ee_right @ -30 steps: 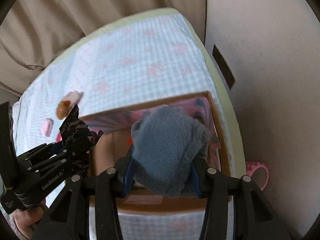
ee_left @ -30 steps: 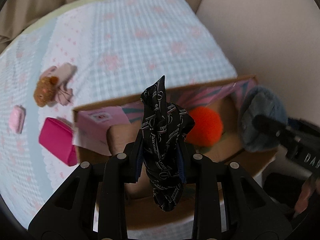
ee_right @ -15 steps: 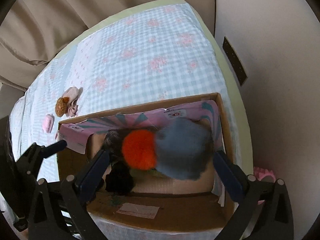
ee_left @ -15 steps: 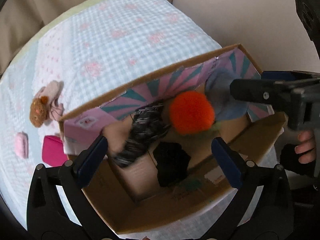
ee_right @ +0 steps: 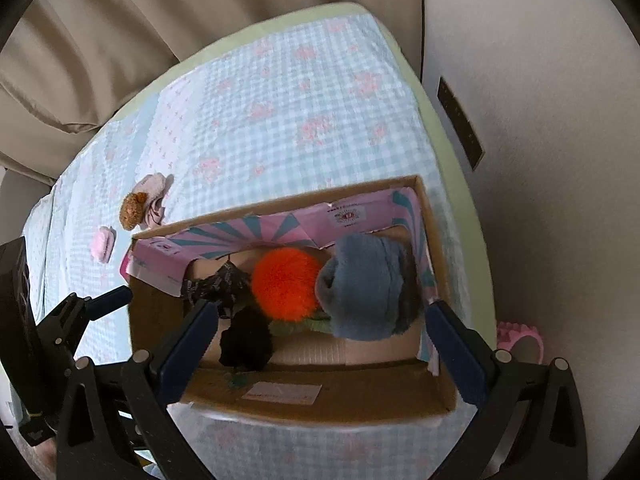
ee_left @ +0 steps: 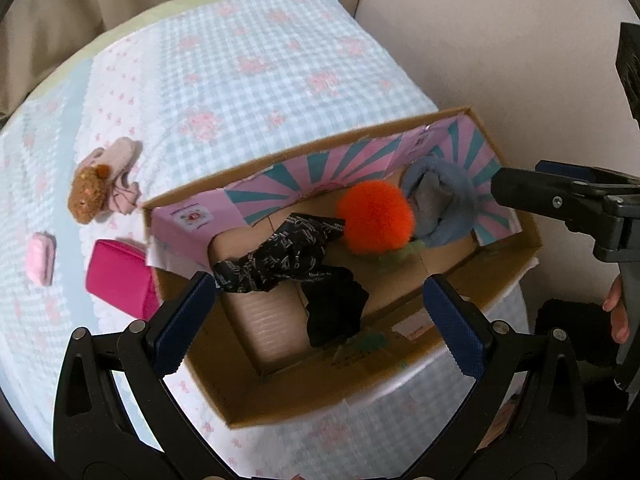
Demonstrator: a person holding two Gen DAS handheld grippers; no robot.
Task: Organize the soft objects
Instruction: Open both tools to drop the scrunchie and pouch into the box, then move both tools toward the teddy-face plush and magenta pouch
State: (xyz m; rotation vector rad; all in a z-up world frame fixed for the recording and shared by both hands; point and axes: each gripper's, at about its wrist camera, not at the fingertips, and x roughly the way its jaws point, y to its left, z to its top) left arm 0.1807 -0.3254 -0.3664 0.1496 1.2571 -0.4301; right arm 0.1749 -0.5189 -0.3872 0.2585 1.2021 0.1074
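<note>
A: Both grippers, left point(ee_left: 316, 312) and right point(ee_right: 318, 340), hung over the cardboard box point(ee_left: 400, 384) near the bed's point(ee_left: 256, 64) right edge, jaws wide apart and empty. Patterned scarf point(ee_left: 280, 260), orange pom-pom point(ee_left: 374, 216) and blue plush point(ee_right: 368, 280) lay inside.

B: Best next: fetch the brown toy point(ee_left: 86, 196) beyond the box. Label print was unreadable.

A brown box point(ee_left: 400, 372) with pink-and-teal striped lining holds an orange pompom point(ee_left: 374, 216), a grey-blue fluffy piece point(ee_left: 444, 204) and a black white-printed cloth point(ee_left: 280, 262); the tablecloth point(ee_left: 256, 60) is blue-white checked.

left hand-held gripper point(ee_left: 320, 312) and right hand-held gripper point(ee_right: 322, 340) — both spread wide, empty.
</note>
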